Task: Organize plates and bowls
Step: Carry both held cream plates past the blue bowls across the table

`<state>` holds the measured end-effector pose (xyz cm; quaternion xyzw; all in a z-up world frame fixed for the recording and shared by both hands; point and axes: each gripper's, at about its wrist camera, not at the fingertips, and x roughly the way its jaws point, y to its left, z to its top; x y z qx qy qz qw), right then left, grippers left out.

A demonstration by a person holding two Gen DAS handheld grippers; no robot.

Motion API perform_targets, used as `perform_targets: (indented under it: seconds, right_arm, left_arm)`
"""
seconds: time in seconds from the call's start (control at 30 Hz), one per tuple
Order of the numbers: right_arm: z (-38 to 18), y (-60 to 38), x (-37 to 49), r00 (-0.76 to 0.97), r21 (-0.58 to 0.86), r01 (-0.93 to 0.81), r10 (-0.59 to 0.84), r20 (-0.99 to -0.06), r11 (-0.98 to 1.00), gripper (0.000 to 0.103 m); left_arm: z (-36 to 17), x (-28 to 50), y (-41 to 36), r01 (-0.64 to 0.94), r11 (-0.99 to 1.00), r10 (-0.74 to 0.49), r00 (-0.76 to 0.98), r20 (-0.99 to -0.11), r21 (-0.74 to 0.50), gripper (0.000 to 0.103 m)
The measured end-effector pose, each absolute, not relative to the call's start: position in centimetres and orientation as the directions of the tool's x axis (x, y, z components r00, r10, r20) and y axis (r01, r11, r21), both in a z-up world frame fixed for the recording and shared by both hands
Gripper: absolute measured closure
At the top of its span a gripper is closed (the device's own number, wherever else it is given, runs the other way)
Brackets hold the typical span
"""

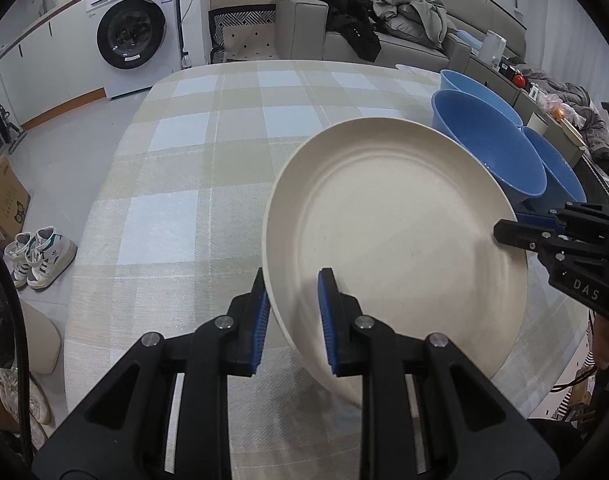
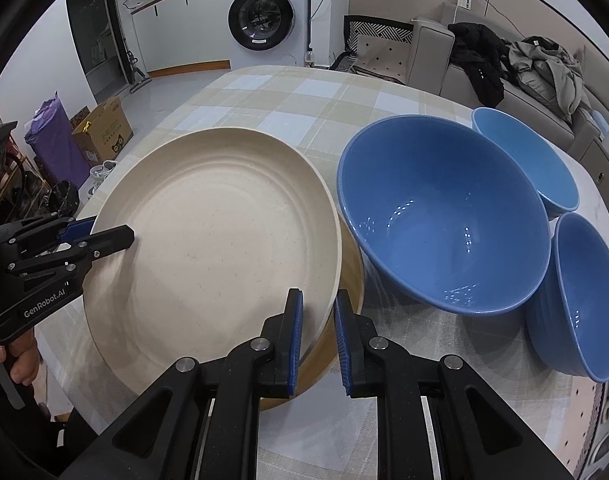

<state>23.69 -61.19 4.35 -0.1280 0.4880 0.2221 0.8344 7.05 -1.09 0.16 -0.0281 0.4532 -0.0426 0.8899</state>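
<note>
Cream plate [image 2: 208,248] is tilting as I'm pinching its rim at 3 and 9 o'clock with both jaws, steadying it above another plate [image 2: 350,280].

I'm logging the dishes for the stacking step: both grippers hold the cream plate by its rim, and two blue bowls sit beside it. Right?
Not quite: the right wrist view shows three blue bowls, one large and two smaller. The left gripper and right gripper do clamp the cream plate at its rim.
</note>
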Motion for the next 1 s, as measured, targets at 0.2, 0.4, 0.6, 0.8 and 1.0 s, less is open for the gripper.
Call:
perform_targets:
  seconds: [0.2, 0.4, 0.6, 0.8, 1.0]
  right_arm:
    - [4.3, -61.5, 23.6, 0.431, 0.006, -0.486, 0.246, -0.868, 0.874, 0.086]
    - [4.3, -61.7, 23.3, 0.443, -0.002, -0.481, 0.241, -0.864, 0.877, 0.086]
    - [4.2, -61.4, 22.9, 0.459, -0.025, -0.476, 0.224, -0.86, 0.879, 0.086]
    - [4.1, -61.1, 22.4, 0.477, -0.058, -0.481, 0.206, -0.855, 0.875, 0.086]
    - [4.1, -60.9, 22.1, 0.493, -0.084, -0.477, 0.187, -0.85, 0.875, 0.085]
  left_arm:
    - [-0.4, 7.5, -1.3, 0.049, 0.996, -0.09, 0.592, -0.801, -0.076, 0.083]
    - [-0.9, 7.9, -1.4, 0.044, 0.996, -0.084, 0.596, -0.798, -0.071, 0.082]
    - [-1.2, 7.9, -1.3, 0.034, 0.997, -0.077, 0.602, -0.795, -0.071, 0.082]
    - [-1.4, 7.5, -1.3, 0.024, 0.997, -0.068, 0.613, -0.787, -0.068, 0.082]
    - [-1.6, 7.6, -1.3, 0.023, 0.997, -0.068, 0.615, -0.785, -0.068, 0.081]
